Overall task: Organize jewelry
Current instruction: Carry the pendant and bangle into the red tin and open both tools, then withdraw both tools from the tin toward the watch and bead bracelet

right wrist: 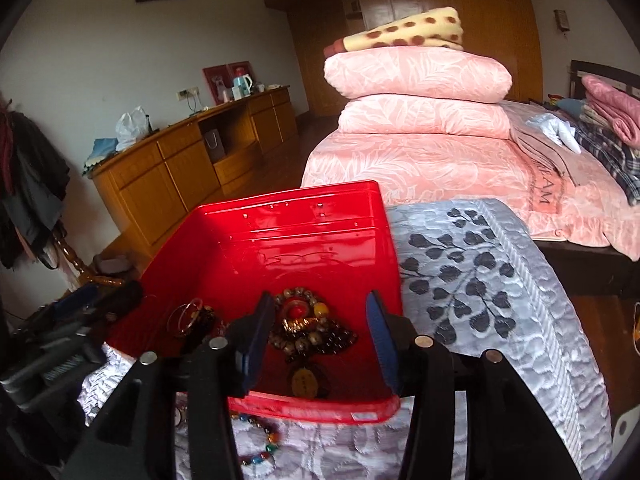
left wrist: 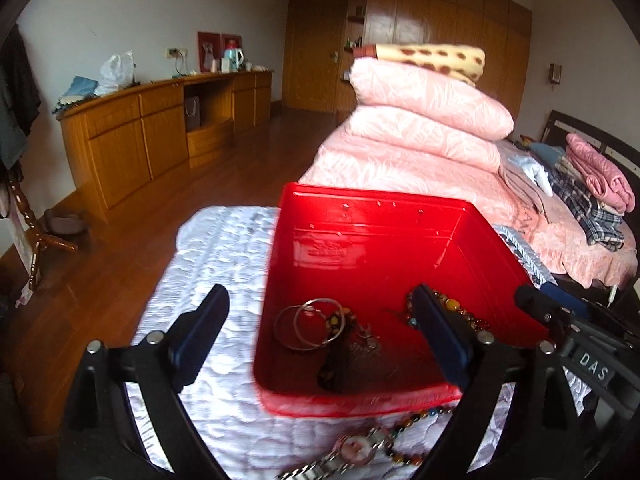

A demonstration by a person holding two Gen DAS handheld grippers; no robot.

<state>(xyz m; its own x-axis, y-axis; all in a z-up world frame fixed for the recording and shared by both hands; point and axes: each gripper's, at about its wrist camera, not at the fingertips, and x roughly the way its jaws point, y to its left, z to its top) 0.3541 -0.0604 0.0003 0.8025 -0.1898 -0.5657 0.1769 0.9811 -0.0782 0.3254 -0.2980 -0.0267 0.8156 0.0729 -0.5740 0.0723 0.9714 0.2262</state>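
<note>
A red plastic box [left wrist: 360, 236] stands on a white quilted cover [left wrist: 216, 248]. Inside lie silver bangles [left wrist: 308, 322], a dark pouch-like heap [left wrist: 360, 364] and a beaded string [left wrist: 456, 308]. My left gripper [left wrist: 320, 300] is open wide, astride the box's left wall, with nothing between its fingers. In front of the box lie a wristwatch [left wrist: 356, 450] and a coloured bead bracelet [left wrist: 416, 416]. My right gripper [right wrist: 320, 300] is open above the box [right wrist: 300, 232], over a pile of brown bead bracelets [right wrist: 308, 332] and an oval pendant [right wrist: 306, 386]; its pads touch none of them.
A bed with stacked pink quilts [left wrist: 420, 120] and folded clothes [left wrist: 592, 192] lies behind the box. A long wooden cabinet [left wrist: 160, 128] runs along the left wall over a wooden floor [left wrist: 120, 272]. A coat stand [right wrist: 32, 200] is at the far left.
</note>
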